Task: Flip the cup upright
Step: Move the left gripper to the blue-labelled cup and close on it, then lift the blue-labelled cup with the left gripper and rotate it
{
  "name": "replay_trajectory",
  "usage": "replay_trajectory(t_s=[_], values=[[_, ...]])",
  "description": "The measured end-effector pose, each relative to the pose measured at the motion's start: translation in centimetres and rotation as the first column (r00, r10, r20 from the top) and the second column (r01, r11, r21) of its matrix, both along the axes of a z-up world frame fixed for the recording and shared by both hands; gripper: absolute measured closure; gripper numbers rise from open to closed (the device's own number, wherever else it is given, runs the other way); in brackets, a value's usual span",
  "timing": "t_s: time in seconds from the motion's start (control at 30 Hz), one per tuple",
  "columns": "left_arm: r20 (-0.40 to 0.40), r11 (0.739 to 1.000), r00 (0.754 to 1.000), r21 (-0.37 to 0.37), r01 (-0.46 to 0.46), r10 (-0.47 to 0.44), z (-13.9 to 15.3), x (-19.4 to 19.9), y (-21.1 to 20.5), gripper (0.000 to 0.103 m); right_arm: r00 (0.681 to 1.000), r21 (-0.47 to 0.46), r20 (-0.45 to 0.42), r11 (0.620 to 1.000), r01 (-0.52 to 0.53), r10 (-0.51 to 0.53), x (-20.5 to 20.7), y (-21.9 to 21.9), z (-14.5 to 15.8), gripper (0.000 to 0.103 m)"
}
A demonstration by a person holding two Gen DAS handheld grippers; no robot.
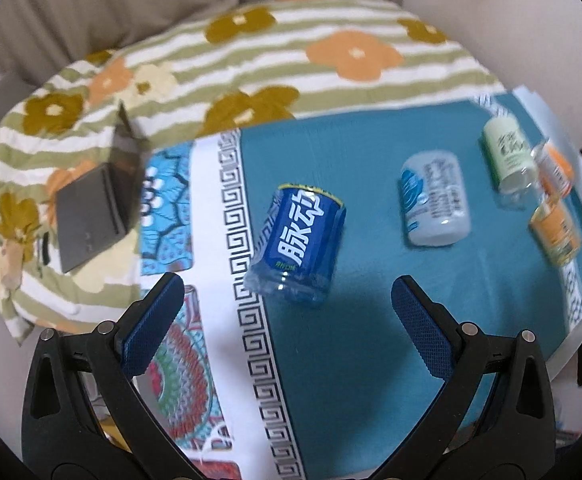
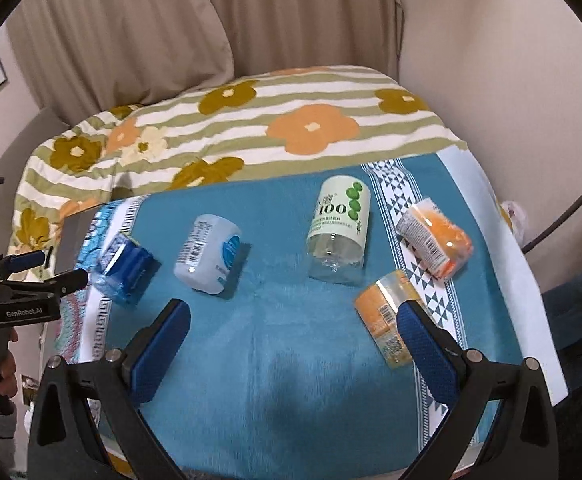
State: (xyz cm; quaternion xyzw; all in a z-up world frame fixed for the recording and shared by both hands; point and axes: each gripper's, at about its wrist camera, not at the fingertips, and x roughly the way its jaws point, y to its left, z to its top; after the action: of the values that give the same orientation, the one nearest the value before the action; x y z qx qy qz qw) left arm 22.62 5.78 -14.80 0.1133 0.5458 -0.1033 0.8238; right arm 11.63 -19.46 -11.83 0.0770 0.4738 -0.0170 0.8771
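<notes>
Blue cup (image 1: 297, 244): lay on its side on the teal cloth (image 1: 371, 340), straight ahead of the left gripper (image 1: 287, 320), fingers apart, empty. Long axis ran away from that gripper, slightly tilted. Right gripper (image 2: 291, 344): spread wide, empty, farther off; the left judged nearer for the grasp.

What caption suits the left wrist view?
Open left claw hovers near a tipped blue cup on a teal cloth.
</notes>
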Motion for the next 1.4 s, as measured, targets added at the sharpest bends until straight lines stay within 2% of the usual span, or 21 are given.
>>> replay_trajectory(t_s=[0.2, 0.47, 0.57, 0.67, 0.7, 0.9, 1.03, 1.4], values=[[-0.079, 0.998, 0.995, 0.026, 0.055, -0.053, -3.6, 3.0, -0.3, 0.000, 0.998, -0.018, -0.055, 0.999, 0.032, -0.033, 1.8, 0.8, -2.1, 0.000], [-0.165, 0.993, 0.981, 0.033, 0.110, -0.103, -6.7, 5.1, -0.7, 0.000, 0.993, -0.060, -0.114, 0.998, 0.037, -0.044, 3.0, 2.1, -3.9, 0.000], [-0.196, 0.992, 0.975, 0.039, 0.118, -0.108, -7.8, 5.5, -0.9, 0.008, 0.991, -0.048, -0.124, 0.998, 0.041, -0.046, 3.2, 2.3, -4.5, 0.000], [-0.218, 0.992, 0.970, 0.040, 0.120, -0.109, -8.4, 5.6, -0.9, 0.024, 0.990, -0.037, -0.129, 0.998, 0.047, -0.051, 3.4, 2.4, -5.0, 0.000], [-0.224, 0.992, 0.968, 0.039, 0.121, -0.109, -8.6, 5.6, -0.9, 0.031, 0.990, -0.035, -0.133, 0.998, 0.048, -0.052, 3.5, 2.4, -5.1, 0.000], [-0.220, 0.992, 0.970, 0.049, 0.118, -0.104, -8.5, 5.4, -1.1, 0.031, 0.989, 0.001, -0.138, 0.999, 0.053, -0.052, 3.7, 2.5, -5.4, 0.000], [-0.211, 0.994, 0.973, 0.045, 0.101, -0.090, -7.8, 4.8, -1.5, 0.032, 0.991, -0.006, -0.127, 0.999, 0.033, -0.034, 3.5, 2.4, -5.1, 0.000], [-0.139, 1.000, 0.990, 0.005, -0.003, 0.004, -2.7, -0.1, -3.8, 0.032, 0.997, 0.000, -0.063, 0.999, -0.050, 0.050, 1.2, 0.5, -1.8, 0.000]])
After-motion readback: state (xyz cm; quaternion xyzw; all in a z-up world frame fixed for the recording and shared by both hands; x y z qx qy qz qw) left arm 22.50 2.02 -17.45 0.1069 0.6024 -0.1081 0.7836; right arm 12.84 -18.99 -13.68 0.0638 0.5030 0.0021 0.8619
